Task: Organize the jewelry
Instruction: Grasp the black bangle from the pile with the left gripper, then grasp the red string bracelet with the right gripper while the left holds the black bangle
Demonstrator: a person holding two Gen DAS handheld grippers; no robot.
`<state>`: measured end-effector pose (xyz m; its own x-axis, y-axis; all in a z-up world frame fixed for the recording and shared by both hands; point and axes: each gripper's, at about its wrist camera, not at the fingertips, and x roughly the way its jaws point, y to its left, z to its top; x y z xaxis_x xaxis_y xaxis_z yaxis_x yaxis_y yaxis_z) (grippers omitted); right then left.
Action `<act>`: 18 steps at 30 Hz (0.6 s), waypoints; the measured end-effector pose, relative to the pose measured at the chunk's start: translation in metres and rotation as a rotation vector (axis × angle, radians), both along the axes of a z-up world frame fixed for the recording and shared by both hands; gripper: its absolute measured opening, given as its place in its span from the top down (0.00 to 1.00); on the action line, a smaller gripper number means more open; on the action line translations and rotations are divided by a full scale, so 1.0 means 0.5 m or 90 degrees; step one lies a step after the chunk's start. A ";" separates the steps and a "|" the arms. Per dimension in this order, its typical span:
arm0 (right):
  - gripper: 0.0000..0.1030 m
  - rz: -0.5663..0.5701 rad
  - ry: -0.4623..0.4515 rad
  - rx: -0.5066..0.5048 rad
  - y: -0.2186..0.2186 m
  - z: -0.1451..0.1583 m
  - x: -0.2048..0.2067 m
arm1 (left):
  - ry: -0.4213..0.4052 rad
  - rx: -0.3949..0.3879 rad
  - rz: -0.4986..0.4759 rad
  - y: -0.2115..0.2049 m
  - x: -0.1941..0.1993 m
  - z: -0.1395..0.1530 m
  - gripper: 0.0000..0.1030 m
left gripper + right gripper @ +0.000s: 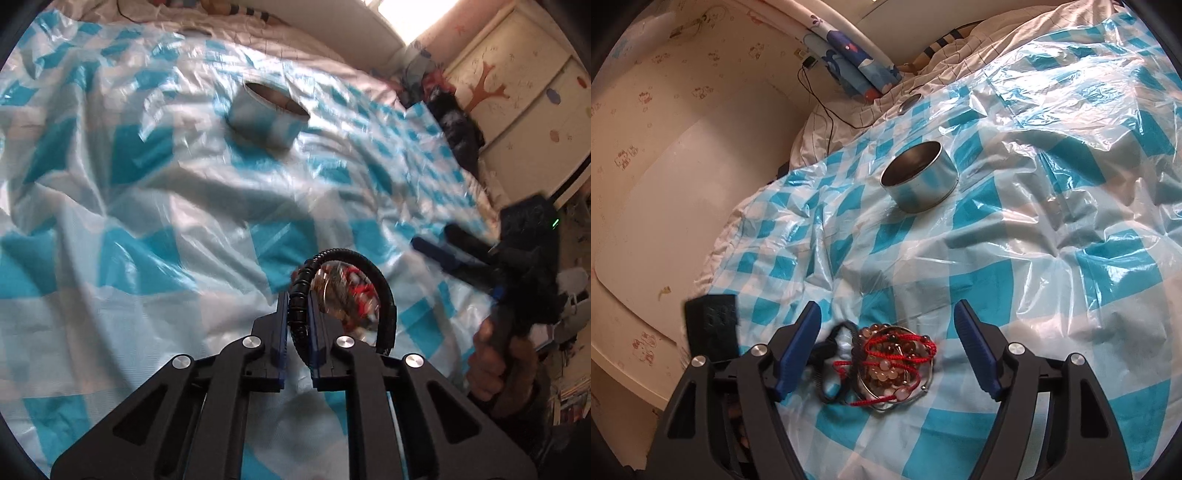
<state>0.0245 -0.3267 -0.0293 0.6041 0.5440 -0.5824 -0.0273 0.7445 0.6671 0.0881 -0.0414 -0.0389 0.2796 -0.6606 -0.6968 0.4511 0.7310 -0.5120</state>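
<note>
On the bed: a blue-and-white checked plastic sheet (1015, 240) covers the bedding.
Left claw (297, 314): fingers pressed onto a black coiled bracelet (384, 284), whose loop arcs just ahead of the tips.
Right claw (886, 347): fingers spread wide, nothing between the pads, hovering over the jewelry.
Jewelry pile (895, 365): red cord, amber beads and a thin metal bangle heaped together on the sheet, between the right fingers.
Round tin (919, 177): open, upright, farther back on the sheet, well apart from the pile.
</note>
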 end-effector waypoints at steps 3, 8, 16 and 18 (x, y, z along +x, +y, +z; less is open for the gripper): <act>0.30 0.010 0.002 -0.034 0.012 -0.002 0.000 | -0.005 -0.013 0.040 0.033 0.011 0.017 0.92; 0.30 0.051 0.004 -0.123 0.059 -0.005 -0.002 | 0.017 -0.013 0.088 0.073 0.023 0.008 0.92; 0.30 0.216 -0.058 -0.207 0.175 0.008 -0.040 | 0.017 -0.007 0.107 0.086 0.030 0.003 0.92; 0.30 0.258 -0.069 -0.253 0.208 0.005 -0.058 | 0.015 -0.006 0.105 0.086 0.029 0.002 0.92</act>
